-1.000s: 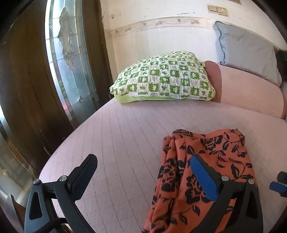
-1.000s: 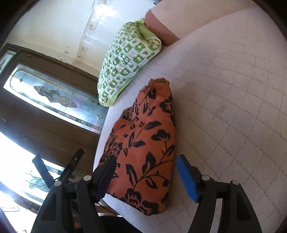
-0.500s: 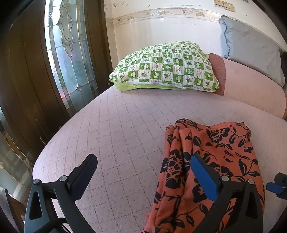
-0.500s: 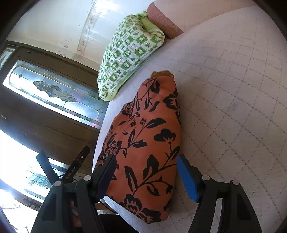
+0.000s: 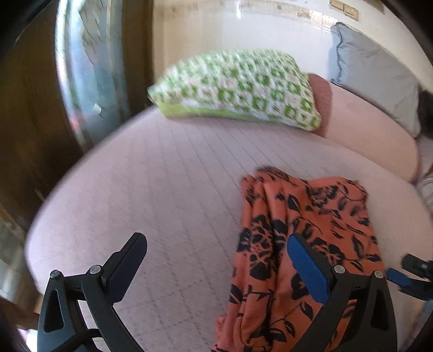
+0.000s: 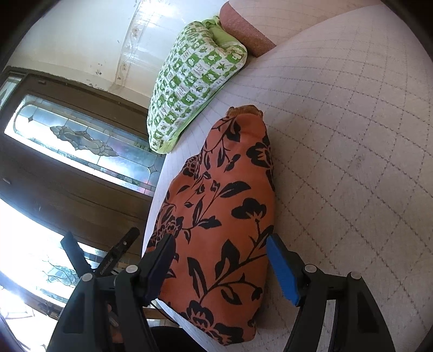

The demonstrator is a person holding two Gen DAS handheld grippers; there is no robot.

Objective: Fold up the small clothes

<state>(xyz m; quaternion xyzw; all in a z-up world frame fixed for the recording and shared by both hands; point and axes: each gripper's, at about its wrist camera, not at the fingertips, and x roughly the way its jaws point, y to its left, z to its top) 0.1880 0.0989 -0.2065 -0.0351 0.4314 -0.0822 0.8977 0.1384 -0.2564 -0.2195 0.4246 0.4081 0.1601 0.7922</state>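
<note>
Both grippers gape wide with nothing pinched; left gripper (image 5: pixel 216 260) hangs over the bed (image 5: pixel 162 189), right gripper (image 6: pixel 219 260) straddles the folded orange floral garment (image 6: pixel 224 205) near the green pillow (image 6: pixel 194 78).

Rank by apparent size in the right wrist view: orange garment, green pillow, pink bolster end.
1. Orange garment, largest, though nearest the camera, which inflates it.
2. Green pillow.
3. Pink bolster end, smallest; mostly cut off, so true size unsure.
</note>
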